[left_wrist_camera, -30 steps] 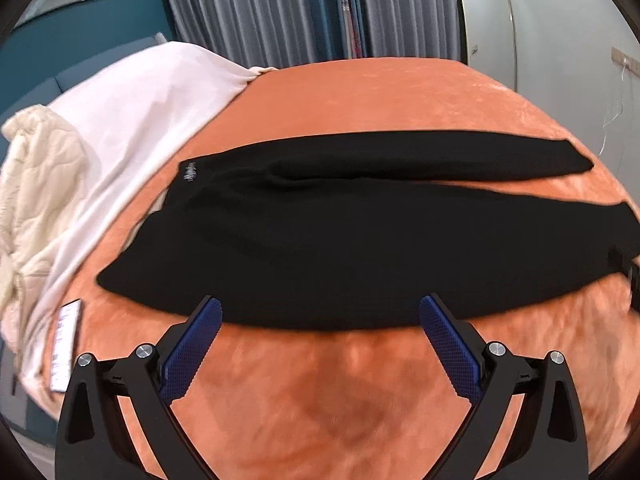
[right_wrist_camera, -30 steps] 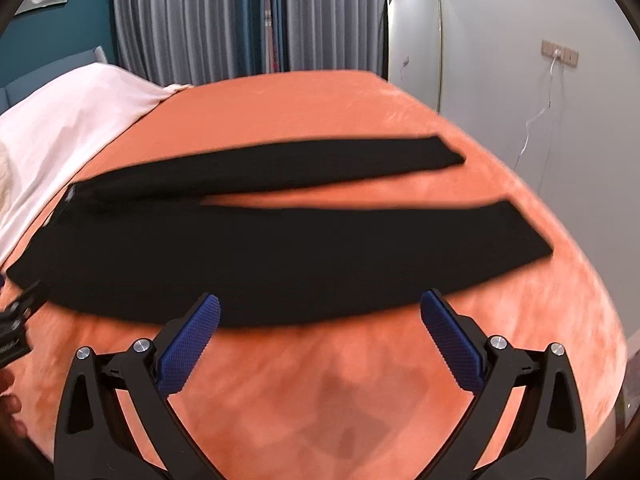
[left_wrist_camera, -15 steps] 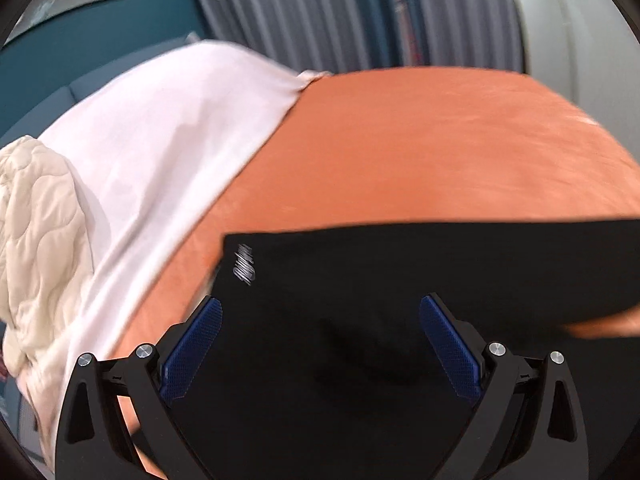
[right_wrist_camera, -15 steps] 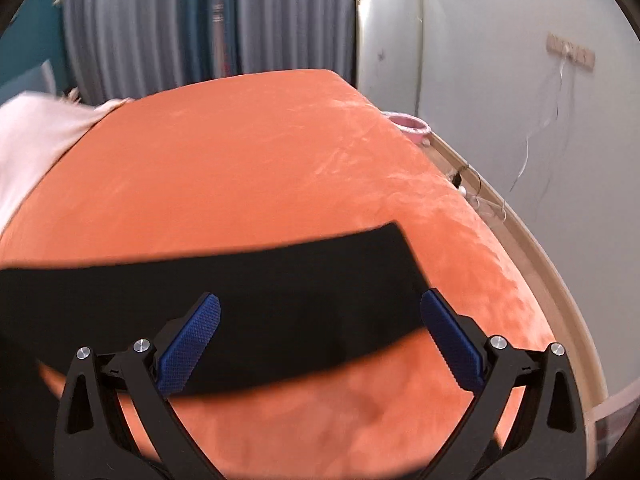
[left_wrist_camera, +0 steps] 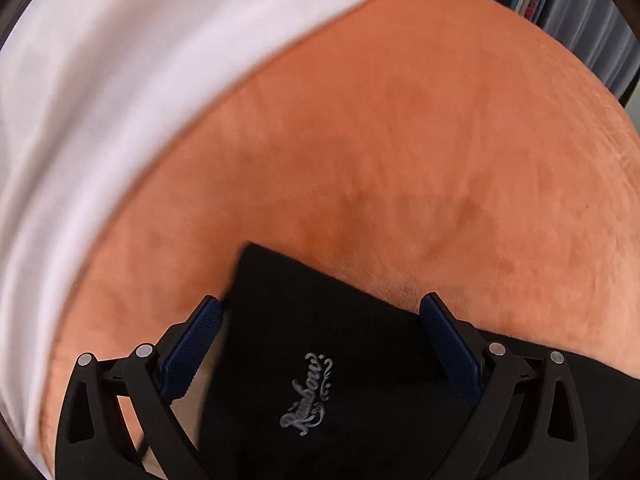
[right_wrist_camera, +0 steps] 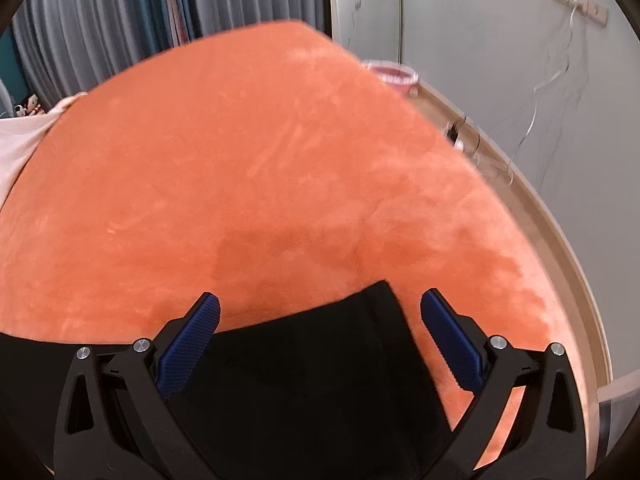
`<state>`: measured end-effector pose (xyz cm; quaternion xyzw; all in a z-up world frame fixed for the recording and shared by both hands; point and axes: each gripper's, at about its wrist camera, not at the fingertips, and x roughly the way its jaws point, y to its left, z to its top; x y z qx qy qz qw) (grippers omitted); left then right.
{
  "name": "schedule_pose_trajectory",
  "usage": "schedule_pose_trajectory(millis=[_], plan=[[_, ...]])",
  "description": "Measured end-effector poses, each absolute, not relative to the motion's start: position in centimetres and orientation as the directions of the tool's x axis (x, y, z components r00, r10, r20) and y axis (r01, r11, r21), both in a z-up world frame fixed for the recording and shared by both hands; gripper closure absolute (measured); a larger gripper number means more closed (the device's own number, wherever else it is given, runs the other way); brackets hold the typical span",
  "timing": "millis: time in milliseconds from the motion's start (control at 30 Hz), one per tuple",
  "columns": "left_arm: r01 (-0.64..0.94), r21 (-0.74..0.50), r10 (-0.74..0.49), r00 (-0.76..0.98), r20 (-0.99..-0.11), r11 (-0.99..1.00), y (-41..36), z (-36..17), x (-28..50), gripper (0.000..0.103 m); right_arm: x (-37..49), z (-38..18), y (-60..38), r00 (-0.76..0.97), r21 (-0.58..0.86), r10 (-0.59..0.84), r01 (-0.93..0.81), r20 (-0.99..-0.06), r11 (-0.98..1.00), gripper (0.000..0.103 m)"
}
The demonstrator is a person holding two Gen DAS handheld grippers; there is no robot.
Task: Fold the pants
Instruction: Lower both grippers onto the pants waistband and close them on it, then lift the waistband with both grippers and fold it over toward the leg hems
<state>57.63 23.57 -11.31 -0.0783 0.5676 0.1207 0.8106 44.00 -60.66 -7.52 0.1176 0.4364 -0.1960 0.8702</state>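
While the black pants (left_wrist_camera: 320, 344) lie flat on the orange plush cover (left_wrist_camera: 400, 152), each end of the garment sits between a pair of spread blue-padded fingers. Matte and dark, the pants fabric shows almost no weave, and near the waist corner in the left wrist view it carries a small pale script logo (left_wrist_camera: 306, 394) with curling flourishes. That corner comes to a blunt, squared point on the cover, its edges straight. The cover is a short, velvety pile, mottled with darker brushed patches and rounded by the lens into a dome. Beside it, on the left, a smooth white sheet (left_wrist_camera: 120, 80) spreads in soft folds, blurred. At the other end, the right wrist view shows a leg hem (right_wrist_camera: 360, 328), cut square, lying near the cover's right edge, with a pale wooden rim (right_wrist_camera: 560, 232) and a grey wall (right_wrist_camera: 480, 40) beyond. Low over the waist corner, the left gripper (left_wrist_camera: 320, 316) has its jaws wide, ribbed pads astride the cloth and not closed on it. Likewise low, the right gripper (right_wrist_camera: 320, 312) has its jaws wide, the hem corner lying between the textured pads, ungripped.
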Motion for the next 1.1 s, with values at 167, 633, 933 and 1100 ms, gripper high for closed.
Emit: schedule_pose_trajectory(millis=[167,633,933,1100], plan=[[-0.221,0.069,0.155,0.401,-0.903,0.973,22.1,-11.0,57.2,0.035,44.8,-9.7,-60.7,0.517,0.033,-0.222,0.439,-0.827,0.898,0.005],[-0.064,-0.158,-0.084,0.627,-0.774,0.985,22.2,0.7,42.1,0.082,33.0,0.6,-57.4,0.74,0.097,-0.134,0.26,-0.659,0.961,0.088],[0.064,-0.158,-0.164,0.618,-0.769,0.985,25.3,1.4,24.7,0.081,16.1,1.6,-53.8,0.779,0.035,-0.089,0.14,-0.62,0.989,0.088],[-0.028,-0.124,-0.094,0.503,-0.859,0.992,27.6,-6.2,23.0,0.081,12.7,-4.4,-54.6,0.693,0.046,-0.095,0.182,-0.715,0.982,0.087]])
